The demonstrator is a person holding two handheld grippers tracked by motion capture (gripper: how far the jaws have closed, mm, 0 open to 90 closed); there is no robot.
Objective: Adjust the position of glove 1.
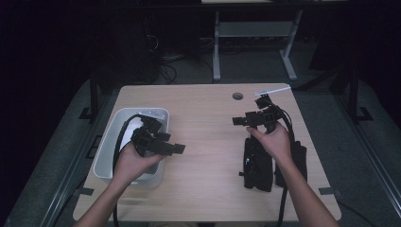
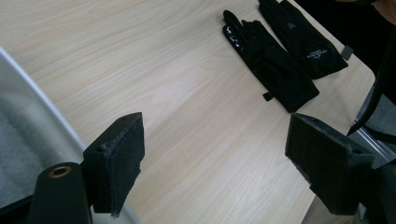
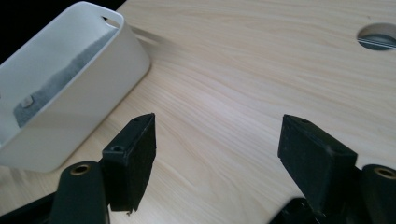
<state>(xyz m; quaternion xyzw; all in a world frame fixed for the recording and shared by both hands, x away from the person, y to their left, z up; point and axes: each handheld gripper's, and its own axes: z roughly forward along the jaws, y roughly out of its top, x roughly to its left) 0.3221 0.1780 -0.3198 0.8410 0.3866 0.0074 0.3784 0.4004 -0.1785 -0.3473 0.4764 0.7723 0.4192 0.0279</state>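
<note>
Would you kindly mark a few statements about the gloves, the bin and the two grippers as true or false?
1. Two black gloves lie side by side on the table. True.
2. The left gripper is shut on a glove. False: its jaws stand wide apart with nothing between them.
3. The white bin stands at the left side of the table in the high view. True.
4. The right gripper holds a glove. False: its jaws are open over bare wood.
5. Both gloves are in the bin. False: they lie on the table at its right side, under the right hand.
</note>
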